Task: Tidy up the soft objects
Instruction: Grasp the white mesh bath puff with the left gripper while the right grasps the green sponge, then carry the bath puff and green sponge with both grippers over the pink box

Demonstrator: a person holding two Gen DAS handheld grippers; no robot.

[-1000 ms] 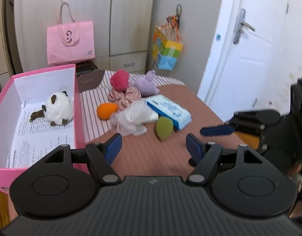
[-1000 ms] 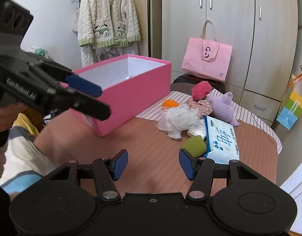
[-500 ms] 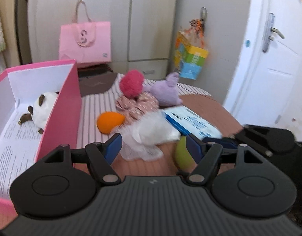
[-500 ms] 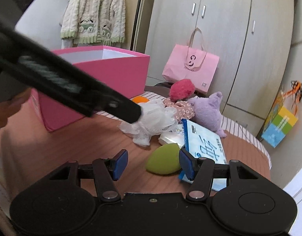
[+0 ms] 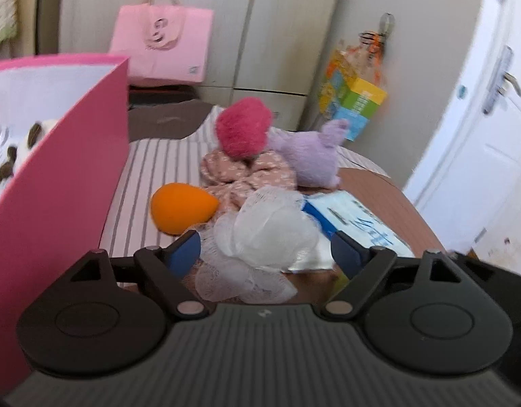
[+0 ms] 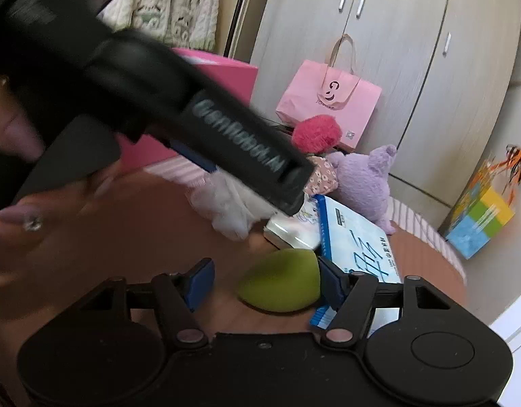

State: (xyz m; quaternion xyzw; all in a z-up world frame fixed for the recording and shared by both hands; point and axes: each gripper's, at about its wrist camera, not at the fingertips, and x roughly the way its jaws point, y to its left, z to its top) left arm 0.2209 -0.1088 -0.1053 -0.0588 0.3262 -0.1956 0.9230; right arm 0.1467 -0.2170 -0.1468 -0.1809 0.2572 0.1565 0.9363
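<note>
White mesh pouf now between gripper fingers

Left tongs lowered, jaws just widened around white mesh pouf, right tongs lowered, widened beside green sponge

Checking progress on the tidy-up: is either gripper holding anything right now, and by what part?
Nothing held. Left gripper open around white mesh pouf; right gripper open around green sponge.

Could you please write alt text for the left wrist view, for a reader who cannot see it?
The open left gripper frames a white mesh bath pouf on a table, its jaws having just widened. Behind lie an orange sponge, floral cloth, pink fluffy ball, purple plush and blue tissue pack; a pink box stands left.
</note>
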